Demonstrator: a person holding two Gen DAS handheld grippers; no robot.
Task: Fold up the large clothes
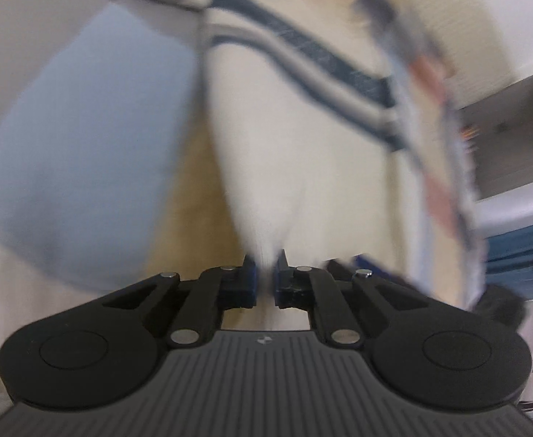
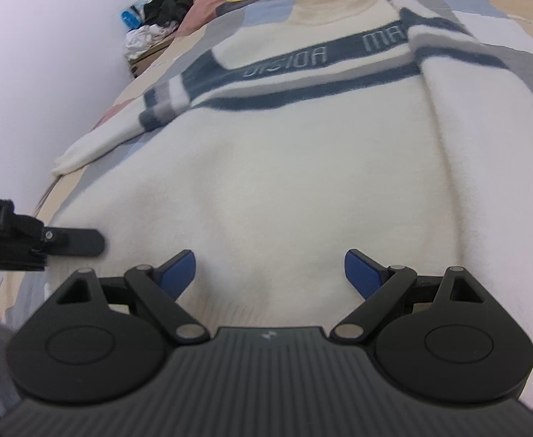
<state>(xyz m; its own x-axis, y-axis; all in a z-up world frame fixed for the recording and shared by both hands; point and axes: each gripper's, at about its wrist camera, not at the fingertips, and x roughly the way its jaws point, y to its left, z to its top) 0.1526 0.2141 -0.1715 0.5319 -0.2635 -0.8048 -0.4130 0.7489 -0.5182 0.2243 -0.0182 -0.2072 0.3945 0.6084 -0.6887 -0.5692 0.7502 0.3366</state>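
Left tongs (image 1: 265,276) pinch the cream sweater's (image 2: 284,182) edge, while right tongs (image 2: 270,273) gape wide above it, holding nothing.

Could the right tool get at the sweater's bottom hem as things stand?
Probably yes. The right tool is open, with the sweater flat on the bedspread and its ribbed hem right between the fingers. Nothing lies across it; the left tool sits off to the side.

White wall (image 2: 47,73), patchwork bedspread (image 2: 503,11)
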